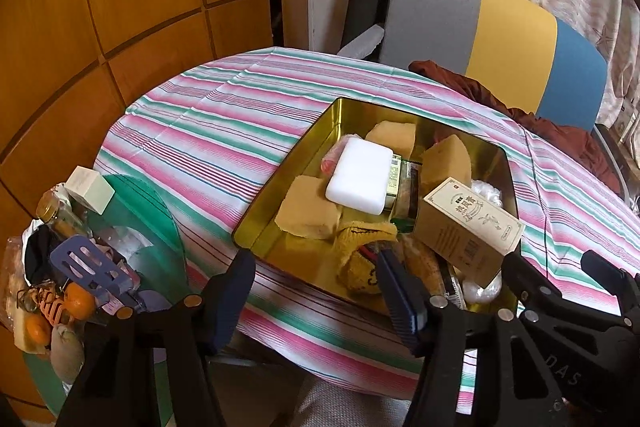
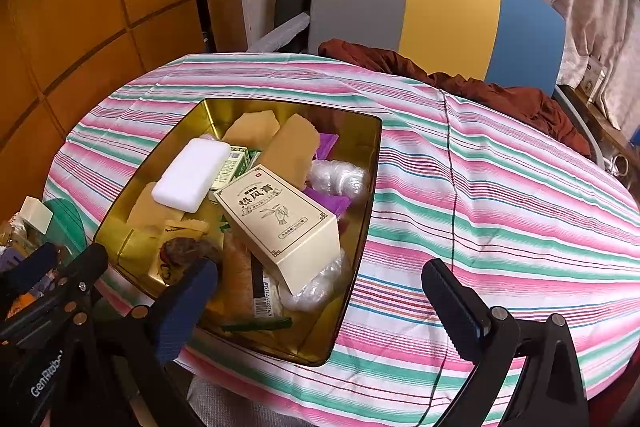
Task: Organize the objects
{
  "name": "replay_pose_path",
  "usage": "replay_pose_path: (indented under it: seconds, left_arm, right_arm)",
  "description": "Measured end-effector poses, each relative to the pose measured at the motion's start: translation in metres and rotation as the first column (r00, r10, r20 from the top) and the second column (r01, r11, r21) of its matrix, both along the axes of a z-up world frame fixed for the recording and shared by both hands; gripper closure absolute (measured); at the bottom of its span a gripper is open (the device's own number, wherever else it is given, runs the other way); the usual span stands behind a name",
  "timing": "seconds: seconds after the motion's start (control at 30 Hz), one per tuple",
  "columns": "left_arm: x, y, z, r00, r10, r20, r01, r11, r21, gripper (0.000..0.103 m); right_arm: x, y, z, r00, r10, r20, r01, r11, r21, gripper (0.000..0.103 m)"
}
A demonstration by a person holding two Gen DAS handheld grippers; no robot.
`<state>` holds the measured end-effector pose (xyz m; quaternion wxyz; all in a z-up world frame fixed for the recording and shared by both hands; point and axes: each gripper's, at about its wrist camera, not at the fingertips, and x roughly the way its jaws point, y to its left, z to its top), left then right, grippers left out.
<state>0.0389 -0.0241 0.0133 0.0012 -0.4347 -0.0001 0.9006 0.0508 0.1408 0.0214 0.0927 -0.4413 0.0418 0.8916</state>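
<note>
While both grippers hover at the near table edge, the left gripper (image 1: 316, 291) stands partly open and the right gripper (image 2: 320, 291) wide open, neither holding anything. The cardboard box (image 2: 280, 223) lies tilted on the clutter inside the gold tin (image 2: 372, 163); it looks light, stiff and crushable, best pinched across its narrow sides. Striped cloth (image 2: 500, 187) to the right offers open room, while the tin's rim and the crowded pile (image 1: 68, 267) on the left hem movement.
</note>
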Motion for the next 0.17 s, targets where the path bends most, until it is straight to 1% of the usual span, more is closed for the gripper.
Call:
replay_pose_path:
  seconds: [0.17]
  left_arm:
    - [0.0001, 0.0014, 0.0002, 1.0, 0.004, -0.01, -0.004, 1.0, -0.015, 0.043]
  right_arm:
    - [0.0, -0.0012, -0.0003, 1.0, 0.004, 0.0, -0.004, 1.0, 0.001, 0.0]
